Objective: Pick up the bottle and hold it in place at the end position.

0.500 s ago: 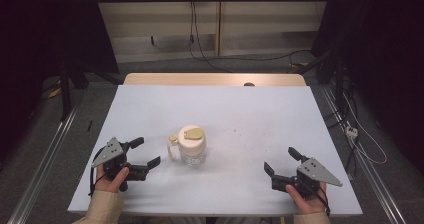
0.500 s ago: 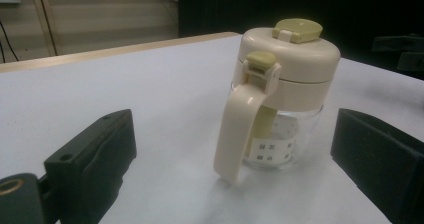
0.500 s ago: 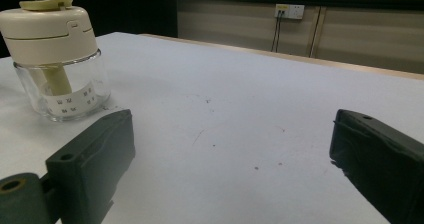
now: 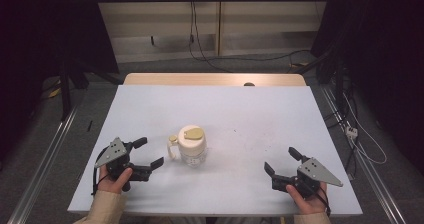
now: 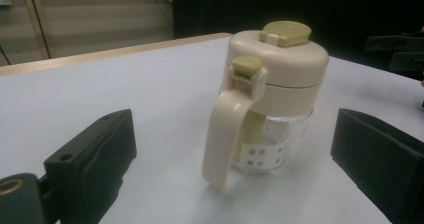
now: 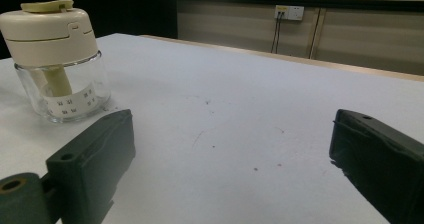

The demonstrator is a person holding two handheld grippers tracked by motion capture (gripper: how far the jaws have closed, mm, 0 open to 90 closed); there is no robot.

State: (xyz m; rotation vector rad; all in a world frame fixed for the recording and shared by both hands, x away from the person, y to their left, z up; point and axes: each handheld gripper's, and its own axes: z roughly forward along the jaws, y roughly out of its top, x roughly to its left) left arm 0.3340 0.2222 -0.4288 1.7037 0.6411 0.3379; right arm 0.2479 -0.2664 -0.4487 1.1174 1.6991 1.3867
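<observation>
A small clear glass jar with a cream lid, an olive flip cap and a cream handle [image 4: 189, 145] stands upright near the middle of the white table [image 4: 240, 114]. Its handle points toward my left gripper [image 4: 149, 152], which rests open on the table just left of it with nothing between its jaws. In the left gripper view the jar [image 5: 270, 99] sits straight ahead, a short way beyond the jaws. My right gripper [image 4: 280, 160] rests open at the front right, well apart from the jar [image 6: 57, 59], which appears at the far left of the right gripper view.
A wooden strip [image 4: 215, 79] runs along the table's far edge. Cables [image 4: 360, 134] and metal rails [image 4: 45, 154] lie on the floor on both sides. Small dark specks [image 6: 210, 134] mark the tabletop in front of the right gripper.
</observation>
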